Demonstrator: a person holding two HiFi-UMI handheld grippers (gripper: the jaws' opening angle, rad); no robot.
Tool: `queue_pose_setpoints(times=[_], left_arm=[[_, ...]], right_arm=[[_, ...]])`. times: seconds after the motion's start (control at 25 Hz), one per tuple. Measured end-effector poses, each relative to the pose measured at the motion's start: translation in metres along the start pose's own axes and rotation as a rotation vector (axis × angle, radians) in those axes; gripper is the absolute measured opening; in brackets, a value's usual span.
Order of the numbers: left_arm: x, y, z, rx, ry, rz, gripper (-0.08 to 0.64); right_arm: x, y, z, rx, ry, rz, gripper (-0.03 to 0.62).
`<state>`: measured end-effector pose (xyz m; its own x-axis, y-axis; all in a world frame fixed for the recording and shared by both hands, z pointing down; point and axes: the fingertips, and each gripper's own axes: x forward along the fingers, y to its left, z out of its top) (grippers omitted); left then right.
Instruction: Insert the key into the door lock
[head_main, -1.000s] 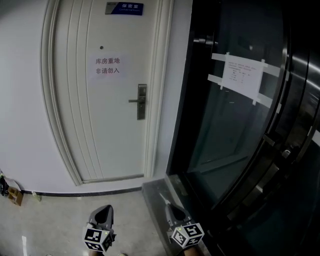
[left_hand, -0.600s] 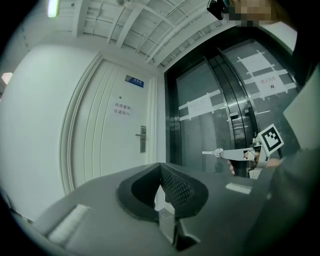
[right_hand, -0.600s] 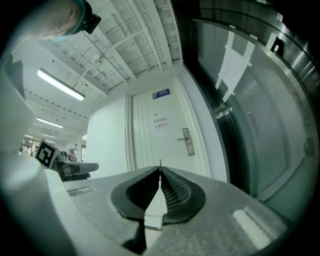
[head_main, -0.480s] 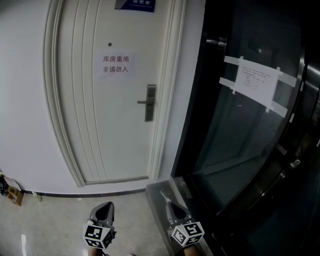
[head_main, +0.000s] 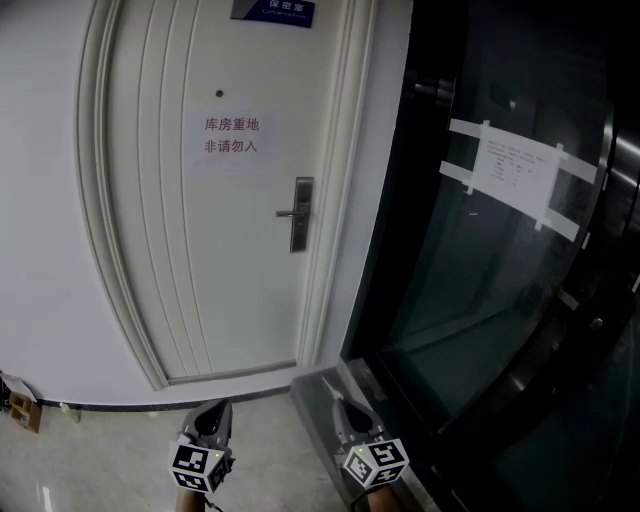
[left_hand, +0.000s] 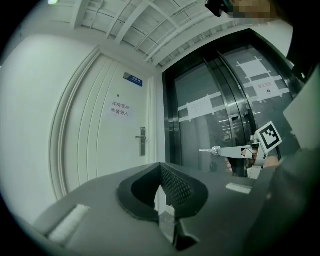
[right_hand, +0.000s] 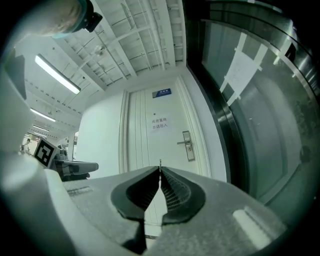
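Two tools sit nearest, low in the head view. The left hand-held gripper (head_main: 212, 418) has its jaws together on nothing. The right hand-held gripper (head_main: 342, 412) is pinched tight on the key (left_hand: 216, 149), whose blade juts level past the tips. Well ahead, the lock (head_main: 302, 214) sits on the white door (head_main: 230, 290), its keyhole too small to make out. Best to close in squarely, keep the blade level, aim below the handle (head_main: 288, 213), and slow down before contact.
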<state>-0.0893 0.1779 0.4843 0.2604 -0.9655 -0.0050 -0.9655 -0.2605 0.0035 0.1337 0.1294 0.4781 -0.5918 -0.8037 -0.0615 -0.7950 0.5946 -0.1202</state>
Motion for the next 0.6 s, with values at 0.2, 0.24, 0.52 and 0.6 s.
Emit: queue_pose_setpoints(times=[0.2,0.24,0.52,0.6], left_arm=[[0.017,0.015,0.001,-0.002,-0.011,-0.026,0.003],[0.021,0.017,0.0,-0.003,-0.011,-0.03,0.003],[0.045,0.037,-0.009,-0.029,-0.004,-0.027,0.003],[0.053,0.043,-0.012,-0.03,-0.001,-0.018,0.003]], right_arm=[[0.022,0.0,0.001,-0.027,0.001,-0.012,0.011],[0.026,0.0,-0.001,-0.03,0.005,-0.012,0.011],[0.058,-0.01,-0.012,-0.027,0.031,-0.012,0.011],[0.069,-0.016,-0.015,-0.028,0.035,-0.009,0.011]])
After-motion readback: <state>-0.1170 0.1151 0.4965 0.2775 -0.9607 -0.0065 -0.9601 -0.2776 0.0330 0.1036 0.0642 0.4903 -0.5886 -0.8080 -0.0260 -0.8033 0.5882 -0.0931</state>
